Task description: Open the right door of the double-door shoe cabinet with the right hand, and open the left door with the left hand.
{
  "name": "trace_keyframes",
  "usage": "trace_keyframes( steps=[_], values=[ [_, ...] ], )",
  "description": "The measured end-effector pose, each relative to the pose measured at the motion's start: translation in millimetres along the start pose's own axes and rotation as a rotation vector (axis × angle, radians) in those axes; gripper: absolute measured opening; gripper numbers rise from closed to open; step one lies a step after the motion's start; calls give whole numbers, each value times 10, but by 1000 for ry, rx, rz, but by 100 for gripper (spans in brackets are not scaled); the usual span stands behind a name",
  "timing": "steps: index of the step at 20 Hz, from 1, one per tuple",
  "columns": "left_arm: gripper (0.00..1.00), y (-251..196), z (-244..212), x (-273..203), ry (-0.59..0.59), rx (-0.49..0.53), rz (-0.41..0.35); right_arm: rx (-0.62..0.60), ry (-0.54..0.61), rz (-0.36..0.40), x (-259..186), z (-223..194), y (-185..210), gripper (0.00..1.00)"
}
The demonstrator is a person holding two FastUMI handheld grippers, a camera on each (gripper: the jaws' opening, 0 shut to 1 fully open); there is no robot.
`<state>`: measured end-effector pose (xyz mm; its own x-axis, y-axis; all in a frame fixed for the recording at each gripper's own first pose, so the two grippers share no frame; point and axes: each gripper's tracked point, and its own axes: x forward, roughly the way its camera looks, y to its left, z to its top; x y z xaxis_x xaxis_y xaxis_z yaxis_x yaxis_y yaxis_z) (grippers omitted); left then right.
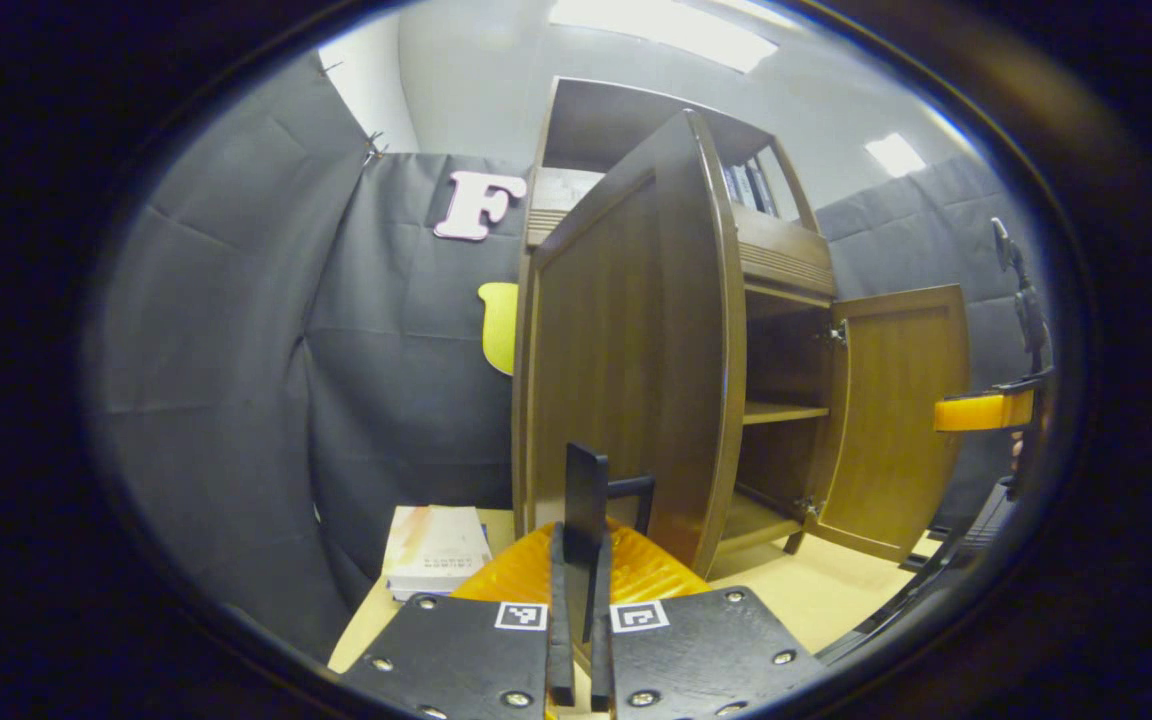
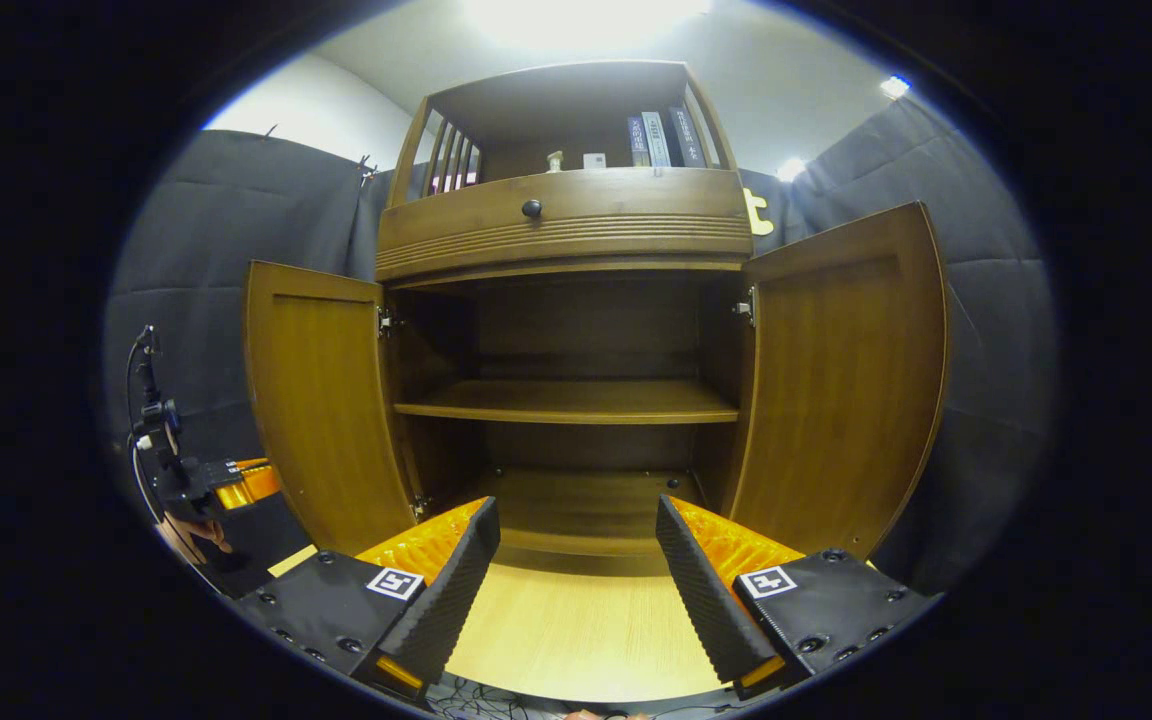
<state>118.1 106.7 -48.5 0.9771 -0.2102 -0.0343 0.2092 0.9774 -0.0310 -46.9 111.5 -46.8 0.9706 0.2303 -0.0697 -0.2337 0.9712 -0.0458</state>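
In the left gripper view, the left gripper sits nearest, its fingers clamped together on the dark handle of the left door, which stands swung out toward the camera with its edge leading. To the left of that door, a stack of books lies on the light wooden floor. In the right gripper view, the right gripper hovers low in front of the shoe cabinet, its fingers well apart and gripping nothing. Beyond it, the right door stands wide open, and the interior shelf is exposed and bare. Above the doors sit a drawer with a round knob and upright books on the top shelf. Judgement: the left-door step is nearly complete and the right-door step is done. The next move calls for drawing the left door fully outward, then releasing the handle and backing clear.
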Motion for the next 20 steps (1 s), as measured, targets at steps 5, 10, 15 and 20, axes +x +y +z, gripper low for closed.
trace_keyframes(
  steps=[5,10,15,20],
  values=[
    [8,436,41,-49,2,15,1,-21,11,-31,-43,15,-92,95],
    [6,662,90,-46,-5,20,-13,-37,32,-50,-41,15,-137,95],
    [8,649,81,-40,-5,21,-24,-16,41,-94,-21,82,-269,98],
    [8,702,119,-253,5,-5,8,1,31,-134,33,197,-419,99]
  ],
)
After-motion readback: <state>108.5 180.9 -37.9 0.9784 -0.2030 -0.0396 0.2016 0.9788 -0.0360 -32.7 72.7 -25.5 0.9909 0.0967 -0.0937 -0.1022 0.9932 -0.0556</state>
